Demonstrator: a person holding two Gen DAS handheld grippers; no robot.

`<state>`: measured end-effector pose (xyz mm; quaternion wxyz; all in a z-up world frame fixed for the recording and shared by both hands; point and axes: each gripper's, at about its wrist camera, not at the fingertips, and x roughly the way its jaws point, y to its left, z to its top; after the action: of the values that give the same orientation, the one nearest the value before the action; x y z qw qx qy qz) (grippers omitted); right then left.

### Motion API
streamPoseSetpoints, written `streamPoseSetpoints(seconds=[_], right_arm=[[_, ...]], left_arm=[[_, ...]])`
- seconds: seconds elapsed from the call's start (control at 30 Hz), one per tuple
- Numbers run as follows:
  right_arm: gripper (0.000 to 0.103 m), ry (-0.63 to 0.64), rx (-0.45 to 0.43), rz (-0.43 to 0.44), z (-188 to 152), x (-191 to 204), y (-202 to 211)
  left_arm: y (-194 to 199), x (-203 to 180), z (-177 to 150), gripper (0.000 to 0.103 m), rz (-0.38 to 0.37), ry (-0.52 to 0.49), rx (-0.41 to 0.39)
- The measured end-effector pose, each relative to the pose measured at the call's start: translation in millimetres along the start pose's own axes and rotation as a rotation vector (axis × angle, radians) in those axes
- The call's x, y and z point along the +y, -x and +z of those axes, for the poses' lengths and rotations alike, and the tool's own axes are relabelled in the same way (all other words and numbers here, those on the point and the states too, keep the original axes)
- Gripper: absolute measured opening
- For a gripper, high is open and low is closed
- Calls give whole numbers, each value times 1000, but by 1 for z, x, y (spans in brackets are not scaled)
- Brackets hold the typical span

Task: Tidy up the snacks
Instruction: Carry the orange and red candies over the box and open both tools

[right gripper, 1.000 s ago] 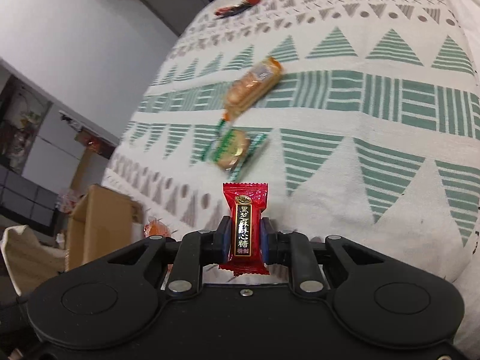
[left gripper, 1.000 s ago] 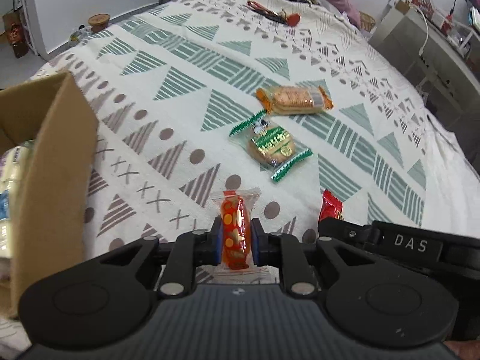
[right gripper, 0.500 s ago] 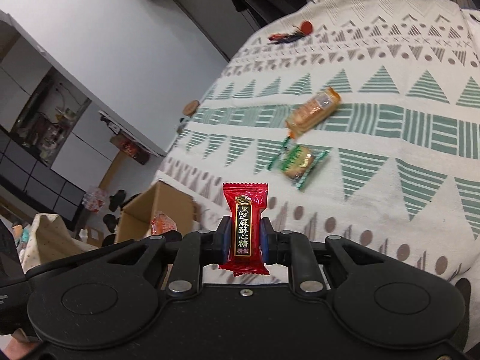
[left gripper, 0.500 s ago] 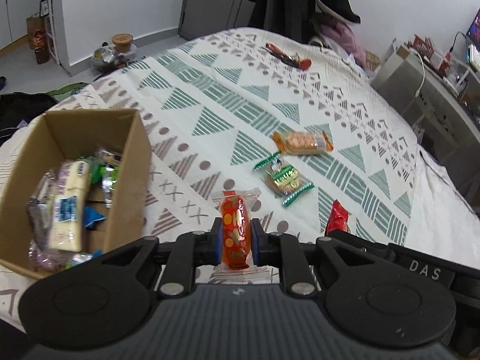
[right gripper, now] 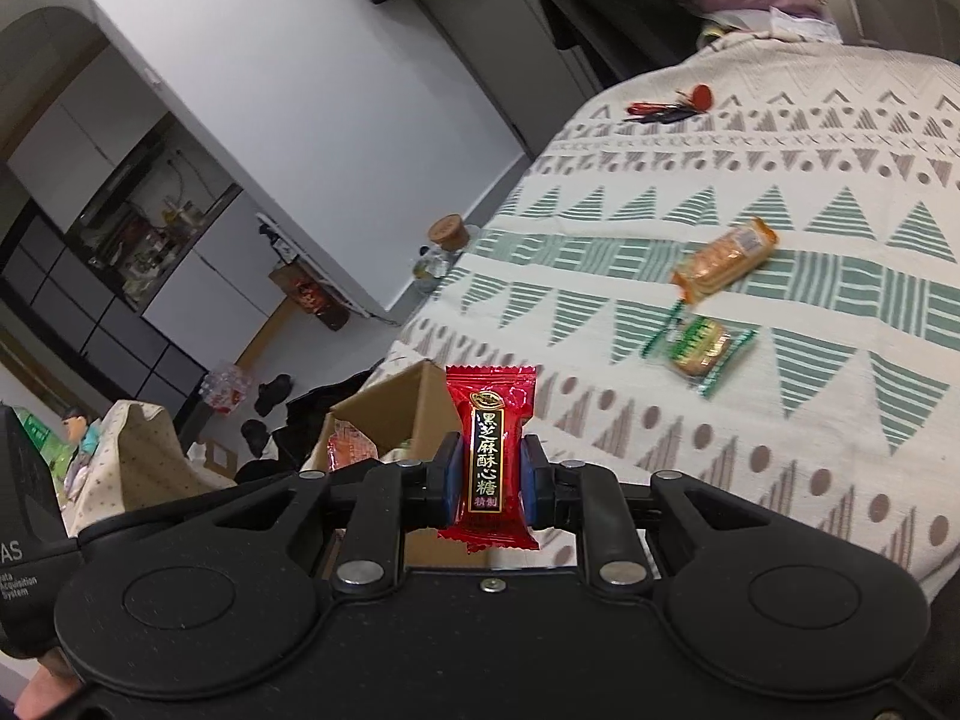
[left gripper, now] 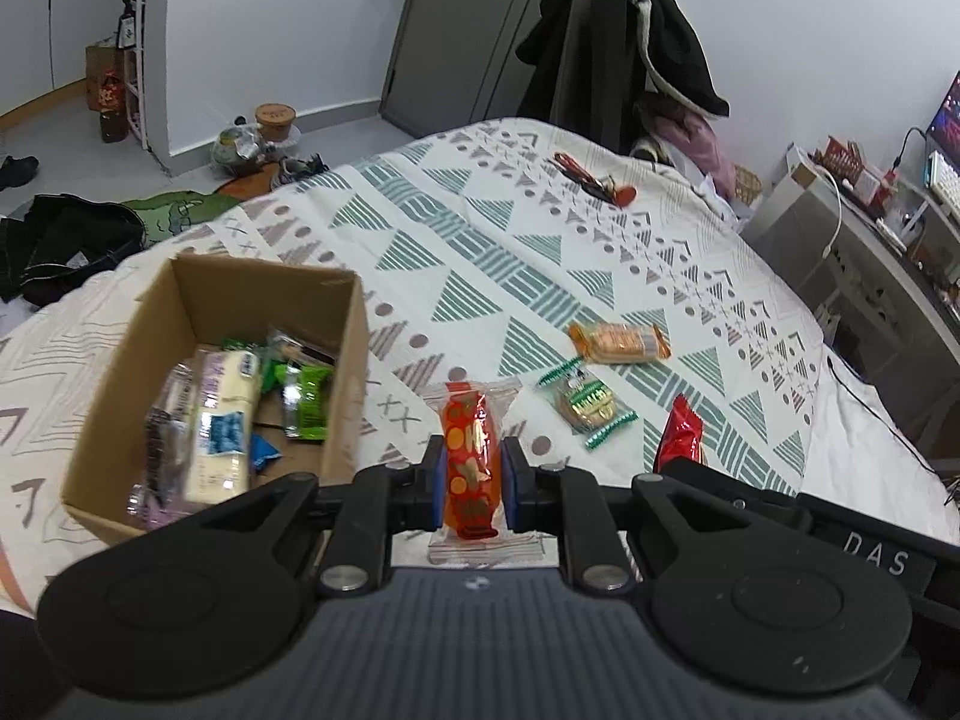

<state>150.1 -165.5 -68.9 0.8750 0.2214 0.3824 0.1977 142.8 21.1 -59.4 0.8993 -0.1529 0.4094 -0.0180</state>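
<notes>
My left gripper (left gripper: 471, 480) is shut on an orange patterned candy (left gripper: 471, 450) and holds it above the bed, just right of the open cardboard box (left gripper: 354, 360) with several snacks inside. My right gripper (right gripper: 490, 474) is shut on a red sesame candy (right gripper: 489, 450), raised above the bed; that candy also shows in the left wrist view (left gripper: 681, 432). An orange cracker pack (left gripper: 618, 341) (right gripper: 726, 255) and a green-wrapped biscuit (left gripper: 585, 402) (right gripper: 699, 348) lie on the patterned bedspread (left gripper: 480, 264). The box shows in the right wrist view (right gripper: 414, 402).
A red and black item (left gripper: 594, 180) lies at the far end of the bed. Dark clothes (left gripper: 66, 240) and a jar (left gripper: 275, 120) are on the floor to the left. A desk (left gripper: 870, 222) stands to the right of the bed.
Both grippers have risen and pulled back from the bed with their candies. The box has come fully into the left wrist view, and more of the room shows.
</notes>
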Motion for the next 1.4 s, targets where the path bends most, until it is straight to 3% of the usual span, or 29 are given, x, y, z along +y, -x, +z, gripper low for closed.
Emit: streamPoseSetpoints(seconds=[0.6,1.07,1.23,1.4], right_arm=[[20,79,39,90,-1,64,-31],[20,96,117,115,-7,102,-75],[34,66,136,115,-9,99,-86],[37,54,145,89,-10,88,-85]], left_arm=[[43,63,23,17,41,40,-74],[32,116,31,17,101,118,-45],[29,131,30,17,106,142,-32],[24,136,30,17,106,145,-21]])
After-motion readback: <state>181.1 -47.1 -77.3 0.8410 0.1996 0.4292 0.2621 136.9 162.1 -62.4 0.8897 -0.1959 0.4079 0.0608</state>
